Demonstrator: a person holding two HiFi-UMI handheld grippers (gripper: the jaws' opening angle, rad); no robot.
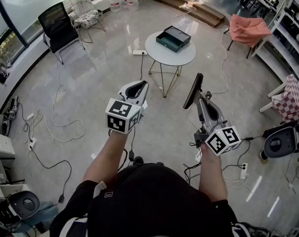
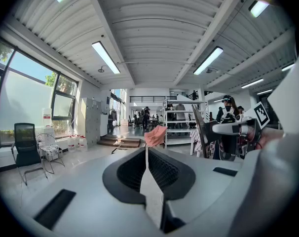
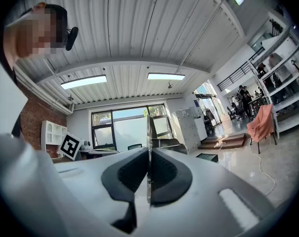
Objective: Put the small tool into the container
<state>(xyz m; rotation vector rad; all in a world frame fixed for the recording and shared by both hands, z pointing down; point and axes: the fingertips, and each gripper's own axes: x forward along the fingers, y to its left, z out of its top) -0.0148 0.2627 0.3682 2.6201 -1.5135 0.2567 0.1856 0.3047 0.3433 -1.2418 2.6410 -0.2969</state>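
A dark, flat, thin tool (image 1: 193, 91) stands up between the jaws of my right gripper (image 1: 202, 99), which is shut on it. In the right gripper view the tool (image 3: 148, 130) shows edge-on, rising above the right gripper (image 3: 149, 153). My left gripper (image 1: 141, 85) is held level beside it at the left, shut and holding nothing; its jaws meet in the left gripper view (image 2: 147, 150), where the tool (image 2: 201, 132) shows at the right. The container, a dark teal open box (image 1: 173, 37), lies on a round white table (image 1: 157, 52) ahead of both grippers, well apart from them.
A black office chair (image 1: 59, 27) stands at the far left, a pink chair (image 1: 248, 28) at the far right by white shelves (image 1: 287, 43). Cables and power strips (image 1: 139, 53) trail over the glossy floor. Steps (image 1: 191, 6) rise behind the table.
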